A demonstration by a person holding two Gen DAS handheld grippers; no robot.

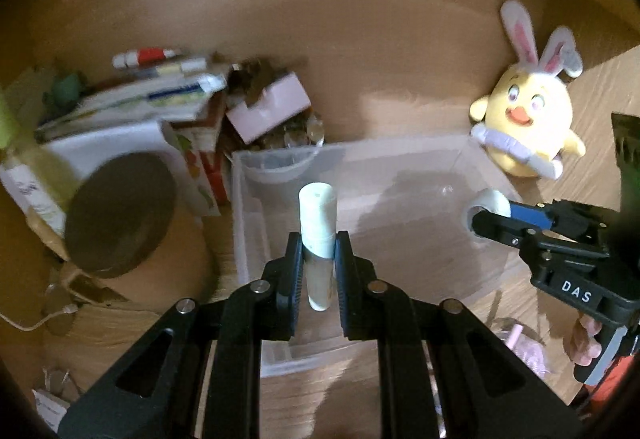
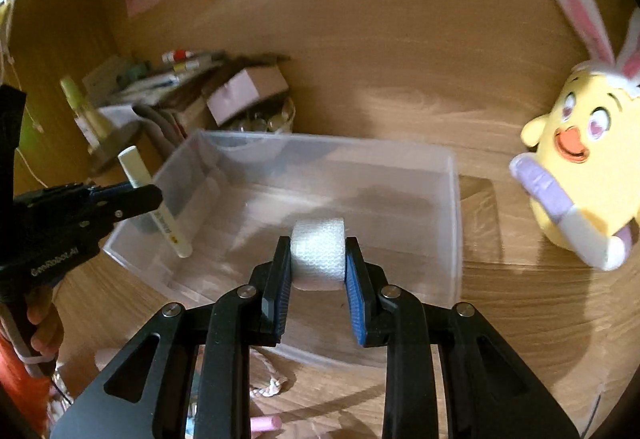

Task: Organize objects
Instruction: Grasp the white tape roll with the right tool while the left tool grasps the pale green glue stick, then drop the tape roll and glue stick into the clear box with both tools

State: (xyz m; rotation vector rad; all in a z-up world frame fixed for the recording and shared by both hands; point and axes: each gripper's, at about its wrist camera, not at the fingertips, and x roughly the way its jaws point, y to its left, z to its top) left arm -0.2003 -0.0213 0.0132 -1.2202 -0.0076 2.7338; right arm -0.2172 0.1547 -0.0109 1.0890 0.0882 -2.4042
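Wooden desk (image 2: 400, 87) bears clear bin (image 2: 454, 199), cluttered corner

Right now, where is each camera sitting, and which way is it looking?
Left wrist: on the left gripper, looking down along its fingers at the held tube over the clear bin; the right gripper and a hand show.
Right wrist: on the right gripper, looking at its tape roll; the left gripper shows.
Shared: bin, plush chick.
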